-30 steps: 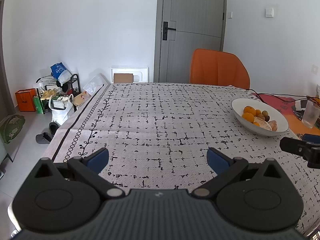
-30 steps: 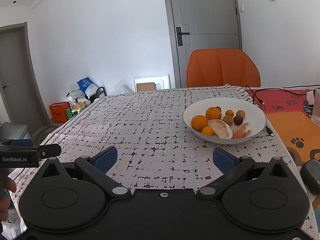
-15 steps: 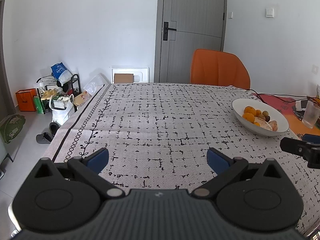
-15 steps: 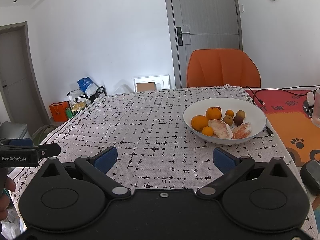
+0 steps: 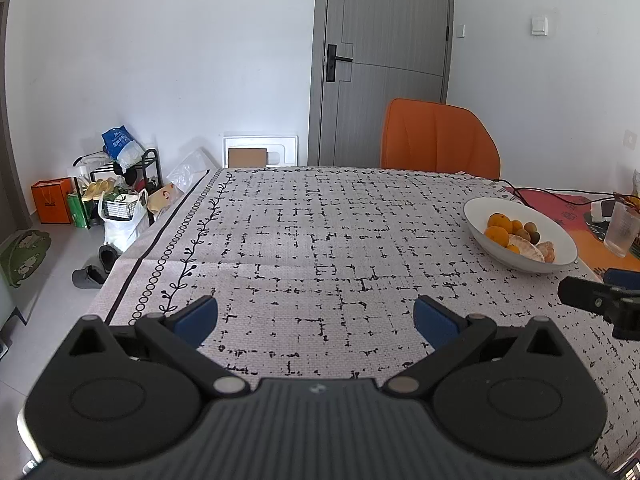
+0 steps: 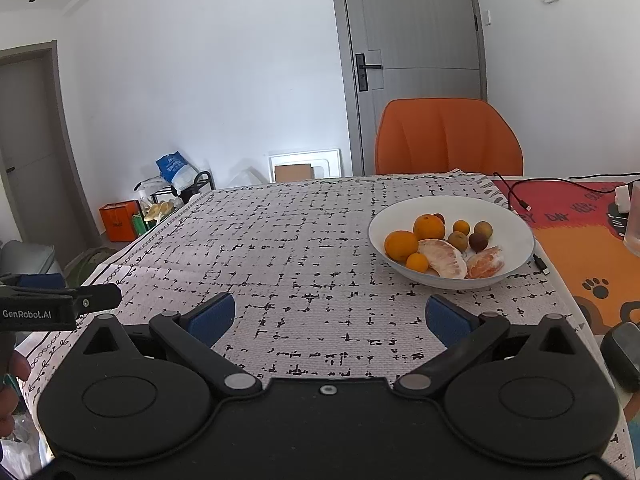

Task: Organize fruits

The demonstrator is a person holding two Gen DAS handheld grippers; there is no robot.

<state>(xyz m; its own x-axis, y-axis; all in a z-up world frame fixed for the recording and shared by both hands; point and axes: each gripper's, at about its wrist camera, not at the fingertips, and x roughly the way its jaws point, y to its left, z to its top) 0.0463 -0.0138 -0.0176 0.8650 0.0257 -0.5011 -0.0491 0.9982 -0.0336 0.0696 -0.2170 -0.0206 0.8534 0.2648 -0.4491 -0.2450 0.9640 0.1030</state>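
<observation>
Fruits (image 6: 440,240) piled in white bowl (image 6: 516,224) on right side of table, on patterned tablecloth (image 6: 304,248): two large oranges, two small ones, several small brownish round fruits, two peeled citrus segments. Same bowl (image 5: 560,240) at right edge of left wrist view. Orange chair (image 6: 448,136) pushed up behind far table edge, grey door (image 6: 416,64) beyond. Black cable (image 6: 520,196) trailing past bowl's far right rim onto red and orange mat (image 6: 576,240). Clear glass (image 5: 622,234) standing right of bowl. Shoe rack with bags (image 5: 116,188) on floor at left. Nothing between either gripper and bowl except bare cloth.

Left gripper (image 5: 316,316) held low over near table edge, blue pads spread wide, nothing between. Right gripper (image 6: 332,318) likewise spread wide and empty, level, aimed just left of bowl. Part of a hand (image 6: 12,376) gripping left tool at far left.
</observation>
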